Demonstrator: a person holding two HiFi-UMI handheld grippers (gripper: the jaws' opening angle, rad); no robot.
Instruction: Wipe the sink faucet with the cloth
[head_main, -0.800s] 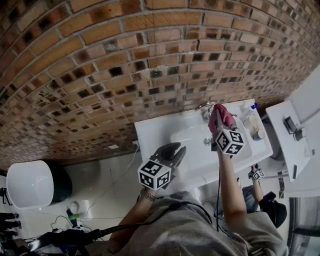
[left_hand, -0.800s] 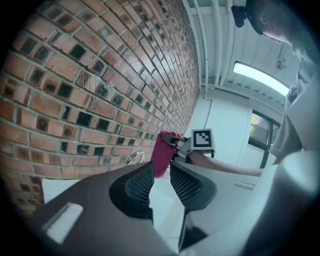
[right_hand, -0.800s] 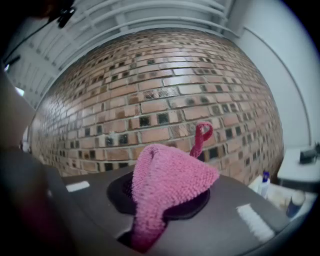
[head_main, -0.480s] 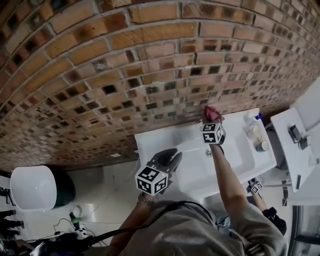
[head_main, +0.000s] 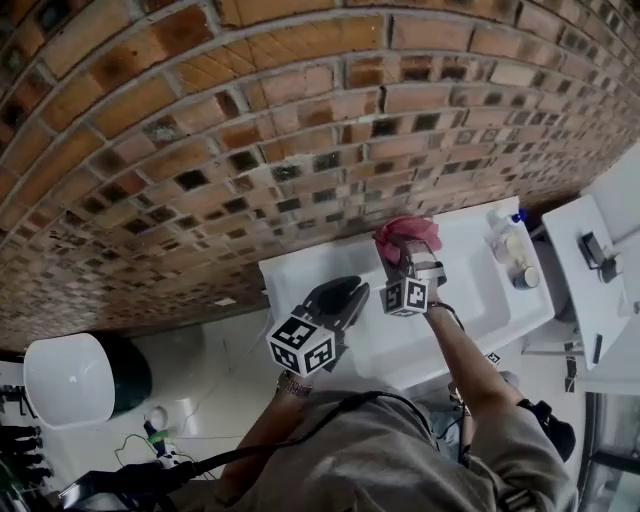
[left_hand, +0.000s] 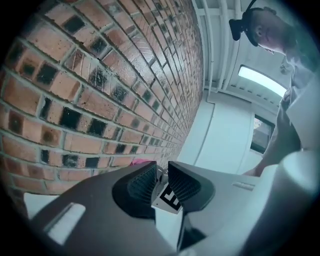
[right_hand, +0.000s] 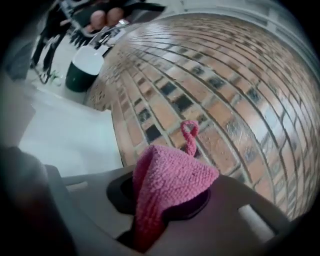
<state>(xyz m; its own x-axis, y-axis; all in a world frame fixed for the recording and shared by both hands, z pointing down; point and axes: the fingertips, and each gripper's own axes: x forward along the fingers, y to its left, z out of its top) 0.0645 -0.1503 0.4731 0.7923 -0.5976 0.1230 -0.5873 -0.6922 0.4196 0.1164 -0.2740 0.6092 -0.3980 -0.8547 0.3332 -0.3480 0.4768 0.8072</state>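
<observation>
While the left gripper is hovering at 8 o'clock of the sink, jaws narrowly apart and empty, the right gripper is pinching the pink cloth, now shifted left along the back rim. Only the right gripper view is showing the cloth's loop against the brick wall. Bottles are crowding 3 o'clock.

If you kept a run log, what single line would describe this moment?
right gripper: shut on pink cloth, by brick wall over sink back | left gripper: narrowly open, empty, over sink | faucet: not visible
</observation>
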